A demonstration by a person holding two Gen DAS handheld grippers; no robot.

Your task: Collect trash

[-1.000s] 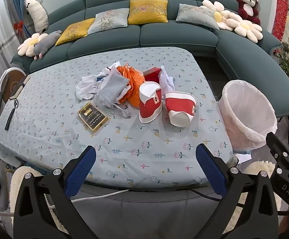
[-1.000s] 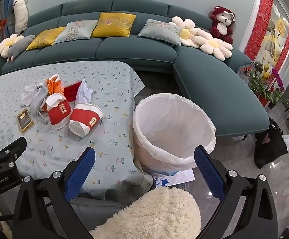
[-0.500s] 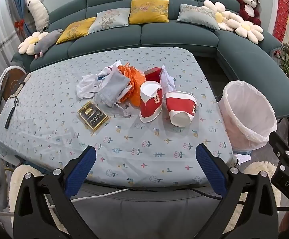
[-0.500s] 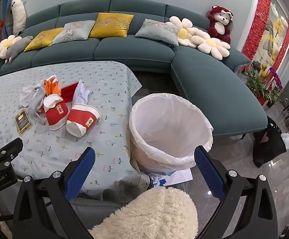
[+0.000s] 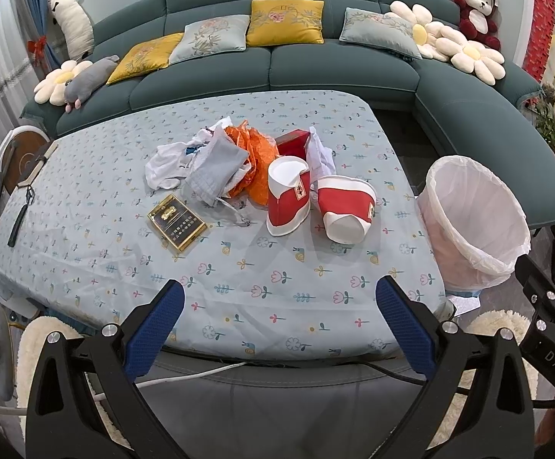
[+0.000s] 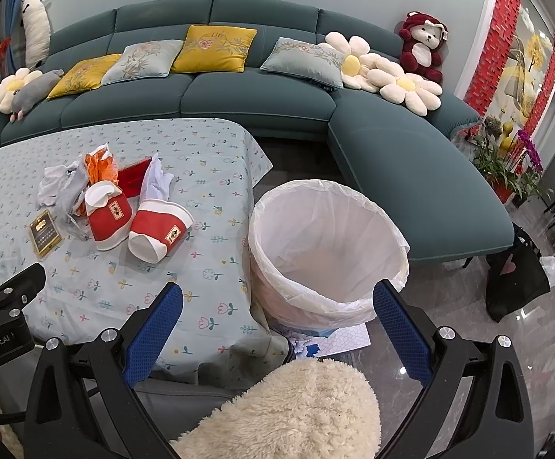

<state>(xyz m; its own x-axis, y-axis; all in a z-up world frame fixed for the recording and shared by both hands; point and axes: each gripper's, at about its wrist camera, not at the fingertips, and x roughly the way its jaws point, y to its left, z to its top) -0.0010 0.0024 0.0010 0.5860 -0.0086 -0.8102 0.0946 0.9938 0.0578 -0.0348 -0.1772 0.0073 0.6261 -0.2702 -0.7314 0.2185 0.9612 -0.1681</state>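
Left hand-held gripper [image 5: 279, 319]: fingers spread wide, nothing between the blue pads, held over the near edge of the bench [image 5: 239, 287]. Right hand-held gripper [image 6: 277, 323]: likewise spread and empty, held off the bench's right corner, in front of the trash bin [image 6: 327, 252].

Bench is covered with a pale blue cloth printed with small flowers. Trash is clustered toward the middle of it:
- Two red-and-white paper cups lying on their sides, side by side and nearly touching. Left cup [image 5: 288, 197] shows its open mouth toward the sofa; right cup [image 5: 348, 208] shows its white base toward the camera.
- Orange crumpled wrapper [image 5: 254, 153] behind the left cup, partly hidden by it.
- Red box [image 5: 292, 143] behind the cups, with a crumpled white paper [image 5: 321, 155] standing beside it.
- Grey drawstring pouch [image 5: 216, 168] and white crumpled tissue [image 5: 166, 166] left of the wrapper, overlapping each other.
- Dark flat box with gold lettering [image 5: 176, 223], lying apart from the pile, nearer the camera on the left.

The trash bin, lined with a white bag, stands on the floor just beside the bench's right edge; nothing is seen inside it. A teal sofa [image 5: 315, 69] with cushions curves behind the bench.
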